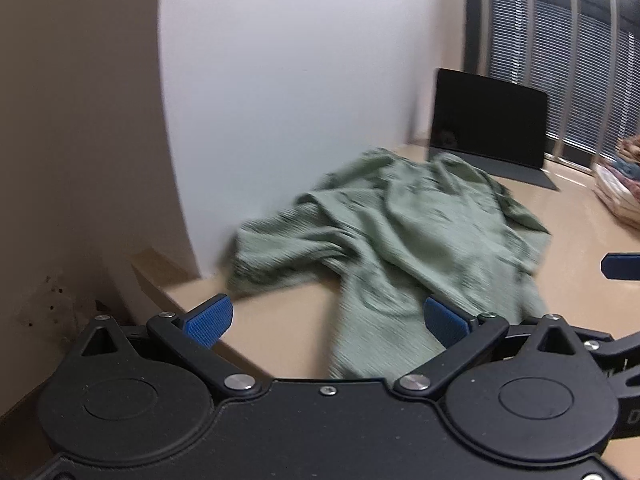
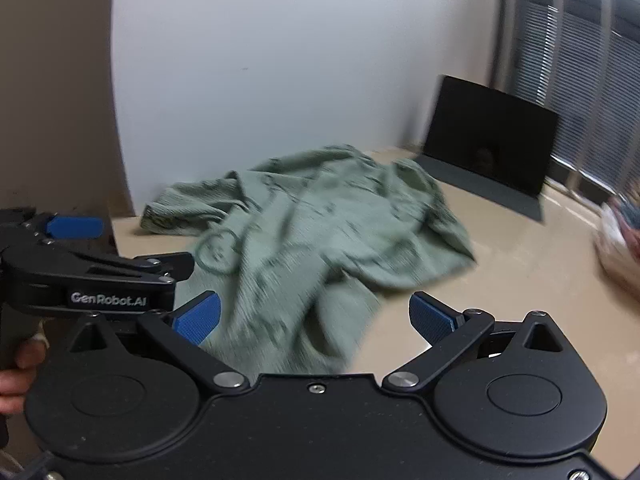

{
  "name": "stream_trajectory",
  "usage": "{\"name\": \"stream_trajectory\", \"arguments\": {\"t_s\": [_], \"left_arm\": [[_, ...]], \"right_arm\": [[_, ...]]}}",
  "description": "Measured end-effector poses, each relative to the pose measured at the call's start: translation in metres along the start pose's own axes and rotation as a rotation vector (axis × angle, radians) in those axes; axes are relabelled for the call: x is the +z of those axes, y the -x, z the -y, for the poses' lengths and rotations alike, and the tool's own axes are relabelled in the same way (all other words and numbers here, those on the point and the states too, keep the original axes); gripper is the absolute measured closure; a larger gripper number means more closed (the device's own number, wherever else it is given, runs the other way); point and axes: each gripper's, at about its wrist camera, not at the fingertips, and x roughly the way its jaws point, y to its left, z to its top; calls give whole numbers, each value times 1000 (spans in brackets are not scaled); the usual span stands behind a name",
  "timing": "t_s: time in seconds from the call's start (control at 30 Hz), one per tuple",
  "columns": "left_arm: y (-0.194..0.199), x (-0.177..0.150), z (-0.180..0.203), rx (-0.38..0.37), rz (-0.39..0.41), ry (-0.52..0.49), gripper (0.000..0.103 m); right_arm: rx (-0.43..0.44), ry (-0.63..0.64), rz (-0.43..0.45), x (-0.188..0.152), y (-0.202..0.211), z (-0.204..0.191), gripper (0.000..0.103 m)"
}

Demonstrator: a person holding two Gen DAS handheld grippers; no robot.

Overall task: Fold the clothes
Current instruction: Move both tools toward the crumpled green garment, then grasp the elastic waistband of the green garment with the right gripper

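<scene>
Fabric of the green shirt (image 1: pixel 400 232) lies crumpled on the tabletop (image 1: pixel 280 320), unfolded; left gripper (image 1: pixel 326 320) and right gripper (image 2: pixel 314 318) hover spread wide, empty, likely positioned to grab its near hem.

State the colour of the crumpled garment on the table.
Muted sage green garment, plain; clearest in the left wrist view.

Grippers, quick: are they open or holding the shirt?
Left gripper: open, holding nothing.
Right gripper: open, holding nothing; shirt lies loose on the table.
</scene>
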Motion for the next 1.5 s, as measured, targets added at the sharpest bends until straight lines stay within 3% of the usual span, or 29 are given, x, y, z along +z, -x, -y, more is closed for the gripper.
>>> {"name": "stream_trajectory", "arguments": {"t_s": [0.27,0.4,0.5,0.67,0.73,0.8,0.83,0.9,1.13,1.33,1.5], "left_arm": [[-37,18,-33,61,-17,33,0],[-54,22,-41,8,-64,48,3],[-64,24,-43,-26,-84,57,9],[-79,22,-46,-91,-130,116,43],[-85,21,-46,-113,-142,133,75],[-90,22,-46,-145,-151,154,96],[-92,23,-47,-170,-154,171,99],[-90,29,-47,-236,-146,215,101],[-43,88,-24,-417,18,223,101],[0,139,-2,-574,163,223,101],[60,176,47,-759,293,159,101]], "right_arm": [[-3,96,-53,34,-56,-15,5],[4,71,-119,42,-79,-7,18],[18,49,-172,43,-92,0,21],[41,-18,-262,38,-109,10,44],[35,-49,-261,37,-112,13,68],[49,-79,-238,39,-110,18,82],[67,-101,-225,41,-108,21,87],[114,-164,-203,45,-104,31,93],[282,-379,-55,72,-66,71,101],[240,-421,148,93,9,113,102],[162,-434,298,99,78,150,102]]}}
